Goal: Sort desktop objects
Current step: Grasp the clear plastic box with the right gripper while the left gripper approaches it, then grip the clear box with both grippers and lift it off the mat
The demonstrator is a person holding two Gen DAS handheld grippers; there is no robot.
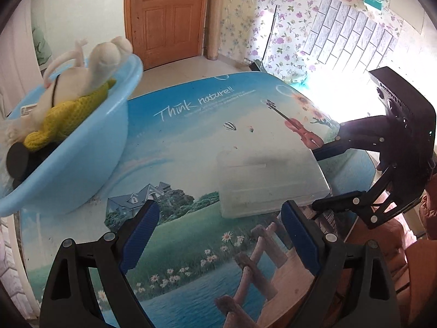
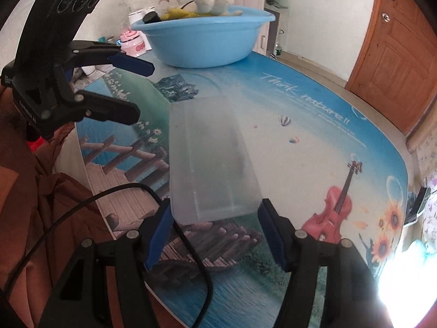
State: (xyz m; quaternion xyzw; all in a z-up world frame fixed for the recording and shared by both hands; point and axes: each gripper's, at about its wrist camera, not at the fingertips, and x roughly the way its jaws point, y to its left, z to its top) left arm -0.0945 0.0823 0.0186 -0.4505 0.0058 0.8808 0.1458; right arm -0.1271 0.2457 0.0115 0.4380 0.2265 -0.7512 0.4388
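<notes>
My right tongs grip the near end of the clear box, pads on both sides. My left tongs gape wide, empty, with the box at their 1 o'clock, on the bench. Basin at 10 o'clock from the left tongs already holds the plush and a black item. Judging by that, the box is the last loose piece; the bench is otherwise bare in view.

Two wrist views angled down, sharing tabletop
</notes>
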